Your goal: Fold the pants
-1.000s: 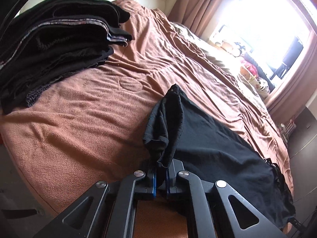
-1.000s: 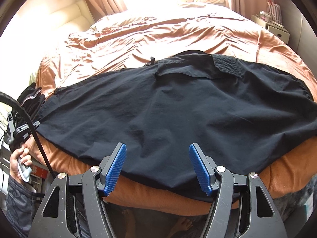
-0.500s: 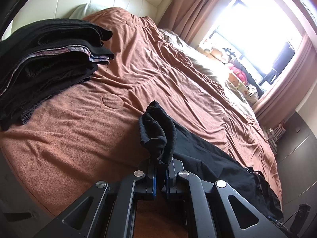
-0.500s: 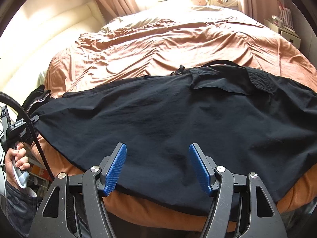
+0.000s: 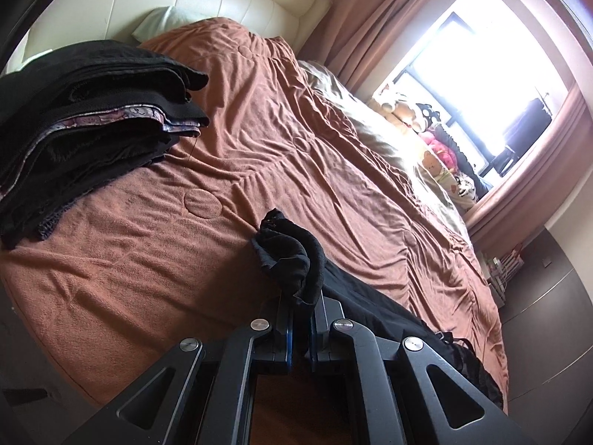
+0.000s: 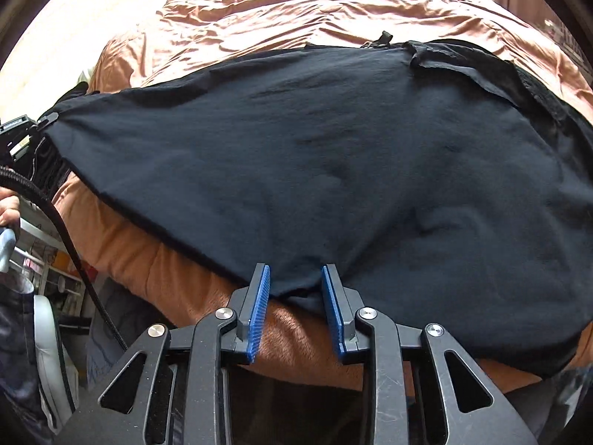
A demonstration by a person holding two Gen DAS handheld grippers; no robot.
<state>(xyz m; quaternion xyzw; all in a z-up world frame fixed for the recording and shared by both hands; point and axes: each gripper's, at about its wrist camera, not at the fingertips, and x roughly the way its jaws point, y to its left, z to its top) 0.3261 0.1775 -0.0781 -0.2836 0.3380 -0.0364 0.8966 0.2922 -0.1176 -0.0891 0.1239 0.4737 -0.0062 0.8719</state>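
Note:
Black pants (image 6: 333,155) lie spread across the brown bed cover (image 6: 296,7), their near hem at the bed's front edge. My right gripper (image 6: 294,278) is part open, its blue pads either side of the near hem, with a fold of cloth between them; the jaws have not met. My left gripper (image 5: 300,319) is shut on a bunched end of the pants (image 5: 292,259), held just above the cover (image 5: 148,259). The rest of the pants (image 5: 389,319) trail away to the right. The left gripper also shows at the right wrist view's left edge (image 6: 22,129).
A stack of folded dark clothes (image 5: 85,129) sits on the bed's far left by the cream headboard (image 5: 207,3). Plush toys (image 5: 437,137) line the window side. A black cable (image 6: 63,230) and a hand (image 6: 9,204) hang left of the bed edge.
My right gripper moved forward to the near hem and its jaws narrowed around the cloth. My left gripper kept its hold and shifted, pulling the pants end taut.

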